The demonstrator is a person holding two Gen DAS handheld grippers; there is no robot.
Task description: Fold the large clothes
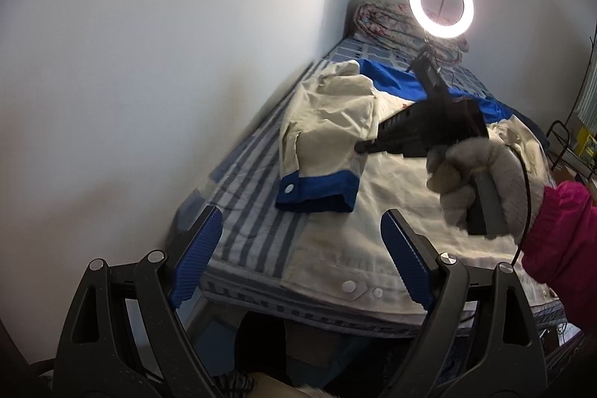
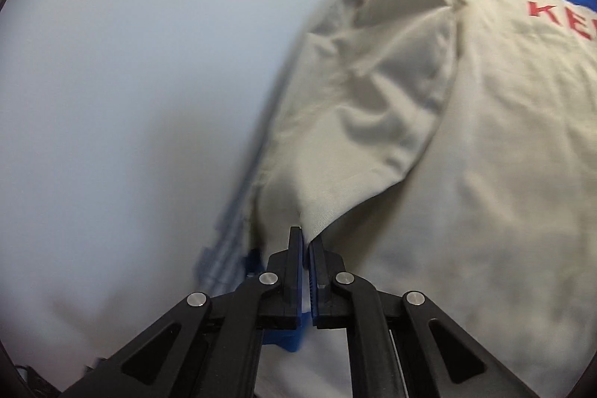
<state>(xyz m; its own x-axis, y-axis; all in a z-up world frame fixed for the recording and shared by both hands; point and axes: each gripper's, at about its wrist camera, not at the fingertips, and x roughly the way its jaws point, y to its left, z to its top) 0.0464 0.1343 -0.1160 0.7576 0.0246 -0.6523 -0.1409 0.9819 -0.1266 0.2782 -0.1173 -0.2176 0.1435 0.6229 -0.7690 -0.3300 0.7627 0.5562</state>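
The bed [image 1: 238, 174], under a striped sheet, ran along the wall [image 1: 149, 62] toward a far corner, where a ring light [image 1: 441, 2] stood before a rolled quilt [image 1: 377, 21]. Across the bed lay the jacket [image 1: 373, 181], cream with blue trim, back side up to judge by the red lettering [image 2: 559, 17], its hem with snaps at the near edge of the mattress.

The step in hand looked like the sleeve fold. The sleeve [image 1: 328, 122] on the wall side lay doubled back over itself, blue cuff [image 1: 317, 191] toward the hem. The right tongs [image 2: 306, 243] were clenched on a pinch of sleeve cloth just above the cuff; motion blur hid how much cloth they had. The gloved hand [image 1: 488, 185] held them over the jacket body. The left tongs [image 1: 294, 245] hung released, empty, above the near hem.

Next, the sleeve probably had to be carried inward and laid flat over the body, the cuff kept square, before the sides could fold.

Room was tight on the wall side: the sleeve lay close to that edge, with little sheet beyond it. Open space lay over the jacket body, and the ring light's stand crowded the far end.
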